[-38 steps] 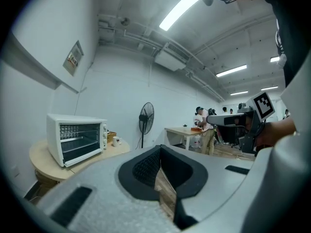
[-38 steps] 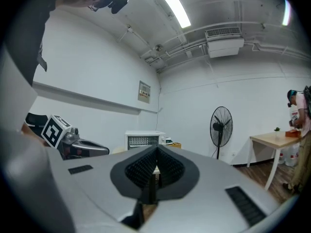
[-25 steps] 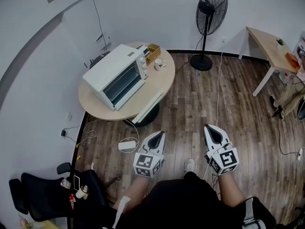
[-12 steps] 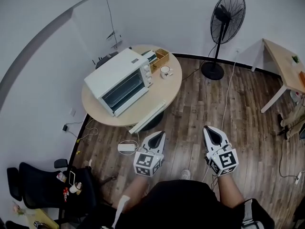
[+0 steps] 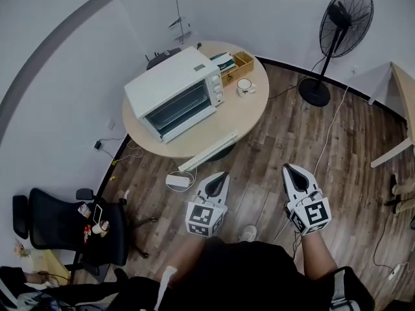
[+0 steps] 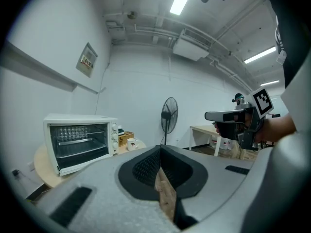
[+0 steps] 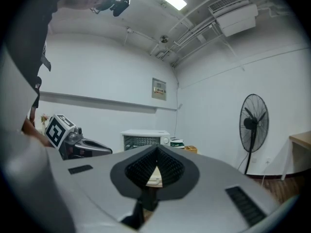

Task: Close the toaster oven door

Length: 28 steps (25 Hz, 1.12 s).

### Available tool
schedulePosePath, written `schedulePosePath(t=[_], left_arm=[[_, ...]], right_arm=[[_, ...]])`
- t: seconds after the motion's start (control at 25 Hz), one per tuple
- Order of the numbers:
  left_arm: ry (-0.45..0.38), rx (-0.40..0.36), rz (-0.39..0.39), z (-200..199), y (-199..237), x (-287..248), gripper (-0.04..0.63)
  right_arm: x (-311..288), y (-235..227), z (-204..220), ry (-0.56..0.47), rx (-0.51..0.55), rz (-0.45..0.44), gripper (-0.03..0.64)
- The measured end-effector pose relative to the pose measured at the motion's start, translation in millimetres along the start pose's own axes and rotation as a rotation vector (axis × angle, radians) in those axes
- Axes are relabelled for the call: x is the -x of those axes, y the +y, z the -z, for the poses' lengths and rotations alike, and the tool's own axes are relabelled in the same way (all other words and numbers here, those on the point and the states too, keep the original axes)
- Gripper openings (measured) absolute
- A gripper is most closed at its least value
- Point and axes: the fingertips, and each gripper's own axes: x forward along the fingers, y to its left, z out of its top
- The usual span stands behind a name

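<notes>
While the person stood on the wood floor (image 5: 292, 128) short of the round table (image 5: 241, 118), both grippers hung in front of the body, side by side and pointing toward twelve o'clock. The left gripper (image 5: 222, 174) had its jaws pressed together at the tips, with nothing between them. The right gripper (image 5: 289, 168) looked the same, its jaws meeting at the point and empty. Neither touched anything; both were well apart from the table.

The toaster oven (image 5: 170, 86) sat on that table at about eleven o'clock from the person, white, its glass door (image 5: 178, 108) turned toward the near edge of the tabletop. The door appeared to stand upright against the front – the racks showed through the glass – though I could not tell whether it was fully latched. A white mug (image 5: 245, 86) stood just beside the oven at its three o'clock, and a small wooden box (image 5: 241, 61) lay near the oven's two o'clock corner.

A black standing fan (image 5: 345, 15) stood at roughly one o'clock – well clear of the table – and a black office chair (image 5: 61, 225) sat at about nine o'clock.
</notes>
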Motion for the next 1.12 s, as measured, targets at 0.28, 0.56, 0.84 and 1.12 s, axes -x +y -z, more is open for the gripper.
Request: schedulePosePath(t=[0.28,0.56,0.84,1.12], left_arm=[[0.041,0.057,-0.132,20.9,46.5,9.2,0.006],[0.04,0.072,-0.204,23.9,101.1,10.6,0.006],[0.038,0.083,-0.268,26.0,163.8,16.8,0.006],[0.037,0.098,-0.314,33.4,219.4,27.5,0.006]], right_arm=[[-68.9,18.4,14.5,0.047,0.003,-0.158,-0.003],[-137.3,46.0,17.1,0.081,0.005,-0.252,-0.003],[-202.3,73.7,2.8,0.072,0.033,-0.318,-0.003],[-253.2,101.6,4.4,0.082,0.014,-0.353,-0.003]])
